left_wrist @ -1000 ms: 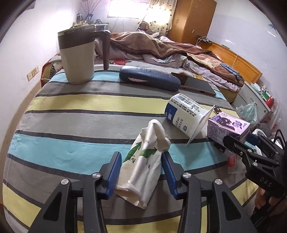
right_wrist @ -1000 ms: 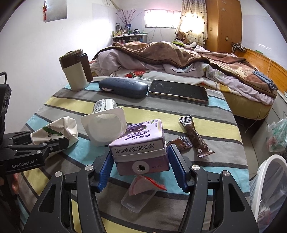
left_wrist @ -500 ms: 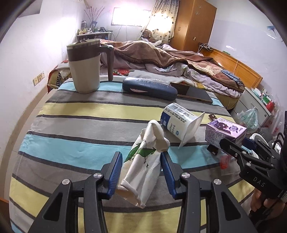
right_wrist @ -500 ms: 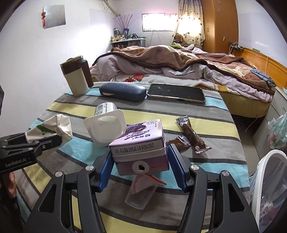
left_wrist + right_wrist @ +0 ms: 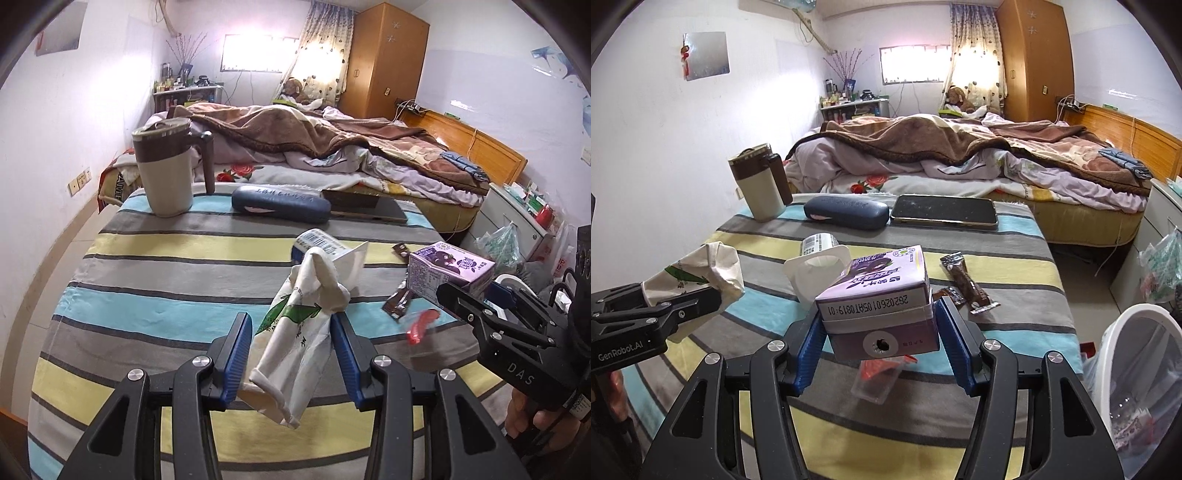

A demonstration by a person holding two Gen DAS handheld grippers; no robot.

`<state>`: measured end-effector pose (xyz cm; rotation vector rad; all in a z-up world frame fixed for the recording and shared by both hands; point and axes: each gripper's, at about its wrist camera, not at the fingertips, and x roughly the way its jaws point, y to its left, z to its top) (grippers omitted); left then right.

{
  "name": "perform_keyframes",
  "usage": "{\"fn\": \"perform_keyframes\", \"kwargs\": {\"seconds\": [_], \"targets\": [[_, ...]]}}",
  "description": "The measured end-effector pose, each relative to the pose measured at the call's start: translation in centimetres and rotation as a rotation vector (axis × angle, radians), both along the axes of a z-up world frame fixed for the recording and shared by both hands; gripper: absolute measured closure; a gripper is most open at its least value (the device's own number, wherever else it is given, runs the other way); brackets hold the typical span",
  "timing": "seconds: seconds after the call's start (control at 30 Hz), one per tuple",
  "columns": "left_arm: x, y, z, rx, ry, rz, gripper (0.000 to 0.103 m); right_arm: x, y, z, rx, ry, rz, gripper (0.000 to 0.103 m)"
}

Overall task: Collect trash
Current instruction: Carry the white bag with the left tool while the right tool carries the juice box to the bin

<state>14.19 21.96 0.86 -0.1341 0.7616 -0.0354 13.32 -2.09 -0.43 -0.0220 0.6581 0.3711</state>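
Note:
My left gripper is shut on a crumpled white paper bag with green print, held above the striped table. The bag also shows in the right wrist view. My right gripper is shut on a purple milk carton, lifted off the table; the carton shows in the left wrist view. A tipped white yogurt cup, brown snack wrappers and a clear wrapper with red print lie on the table.
A white bin lined with a clear bag stands at the table's right. A beige-brown mug, a blue glasses case and a phone sit at the table's far end. A bed lies beyond.
Both grippers have risen and drawn back from the table, each carrying its item. The table objects look farther below.

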Motion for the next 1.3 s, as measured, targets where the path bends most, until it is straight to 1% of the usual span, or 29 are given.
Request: {"fn": "perform_keyframes", "kwargs": {"seconds": [0.2,0.57,0.9,1.3], "targets": [[-1.1,-1.8,1.1,0.006,-0.016,-0.01,0.058,-1.2,-1.4,0.9,0.01,-0.028,-0.012,0.043],[-2.9,-7.2,3.3,0.007,-0.073,-0.087,0.058,-3.0,-5.9,2.0,0.025,-0.07,-0.082,0.043],[-3.6,-14.1,4.3,0.022,-0.094,-0.188,0.058,-4.1,-10.4,2.2,0.035,-0.089,-0.17,0.043],[-3.1,-22.8,3.8,0.033,-0.087,-0.327,0.058,-5.0,-16.3,1.7,0.045,-0.087,-0.295,0.043]]}}
